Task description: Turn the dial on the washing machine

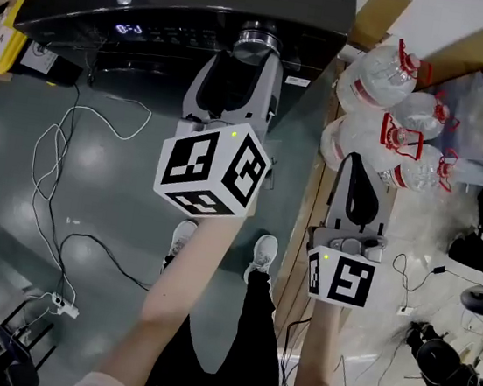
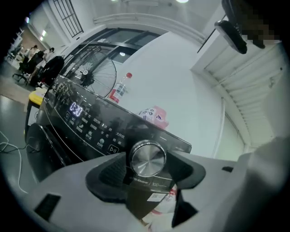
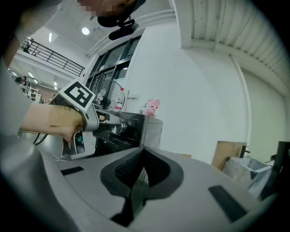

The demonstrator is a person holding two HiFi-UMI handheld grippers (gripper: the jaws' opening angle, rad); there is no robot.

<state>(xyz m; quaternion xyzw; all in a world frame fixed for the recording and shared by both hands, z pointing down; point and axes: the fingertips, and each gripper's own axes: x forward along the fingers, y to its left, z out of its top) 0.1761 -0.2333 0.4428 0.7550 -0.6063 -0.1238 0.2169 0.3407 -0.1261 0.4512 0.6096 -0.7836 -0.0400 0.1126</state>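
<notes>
Gripping the dial (image 2: 147, 158) on the washing machine (image 2: 68, 129) panel, my left gripper (image 2: 147, 172) has its jaws snug against both sides. The grasp looks made; the turn itself remains to do. My right gripper (image 3: 140, 179) hangs aside, closed and empty.

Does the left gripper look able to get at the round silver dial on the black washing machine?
Likely yes: the round silver dial sits between the parted jaws of the left gripper, with nothing in the way; whether they touch it is unclear.
</notes>
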